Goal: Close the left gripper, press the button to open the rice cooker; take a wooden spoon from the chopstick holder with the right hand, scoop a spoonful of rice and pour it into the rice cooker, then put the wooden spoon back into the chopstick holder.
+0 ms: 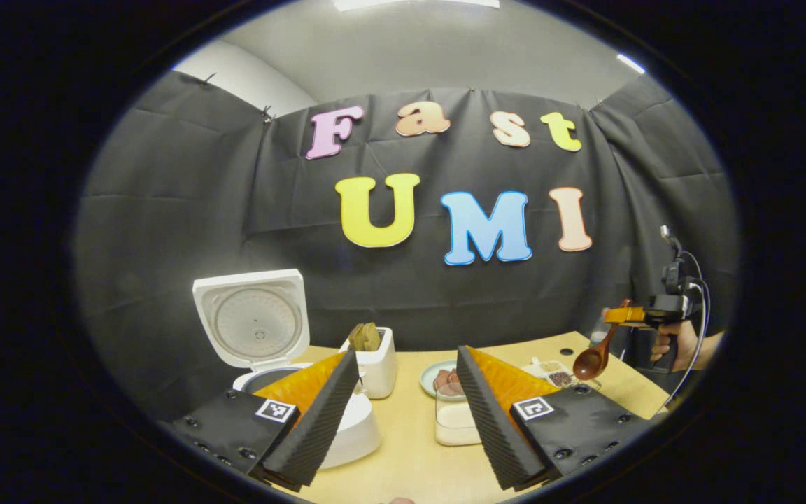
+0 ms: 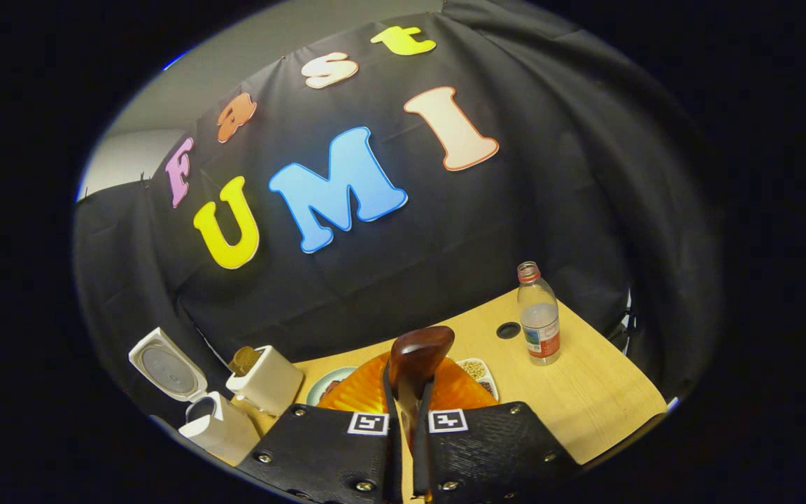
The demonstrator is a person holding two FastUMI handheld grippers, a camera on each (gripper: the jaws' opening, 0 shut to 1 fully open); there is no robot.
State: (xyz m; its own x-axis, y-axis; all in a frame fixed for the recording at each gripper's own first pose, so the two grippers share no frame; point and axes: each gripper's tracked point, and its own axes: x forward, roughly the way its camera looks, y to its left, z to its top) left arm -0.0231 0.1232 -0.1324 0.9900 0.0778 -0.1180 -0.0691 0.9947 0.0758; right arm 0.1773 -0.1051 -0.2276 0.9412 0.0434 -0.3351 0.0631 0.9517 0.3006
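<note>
Rice cooker (image 1: 263, 329) sits far left on the table (image 1: 410, 455), lid already up, pot mouth partly hidden behind the left gripper's near finger. So the button step looks done.

Left gripper (image 1: 406, 420): jaws spread wide, holding nothing, hovering low over the table between cooker and rice container (image 1: 455, 420).

Chopstick holder (image 1: 375, 364) stands just right of the cooker, with what looks like other utensil heads still in it; hard to tell what they are at this size.

Next along: a plate (image 1: 438, 378), then the clear rice container just in front of it, partly behind the left gripper's right finger. A divided dish of grains (image 1: 550, 371) sits further right.

Right gripper (image 2: 403, 448): clamped on the wooden spoon (image 2: 417, 357) handle, both fingers pressing it, bowl pointing forward and up in its own view. From the left gripper view the right gripper is up at far right, well above the table, spoon hanging bowl-down. Spoon bowl looks empty.

Water bottle (image 2: 539, 315) stands alone near the right edge.

Step in hand, as judged: scoop. Advice: bring the spoon down and left to the container, enter bowl-first at a shallow angle, level out before lifting so nothing spills on the carry to the cooker. Move the left gripper clear of the container first.
</note>
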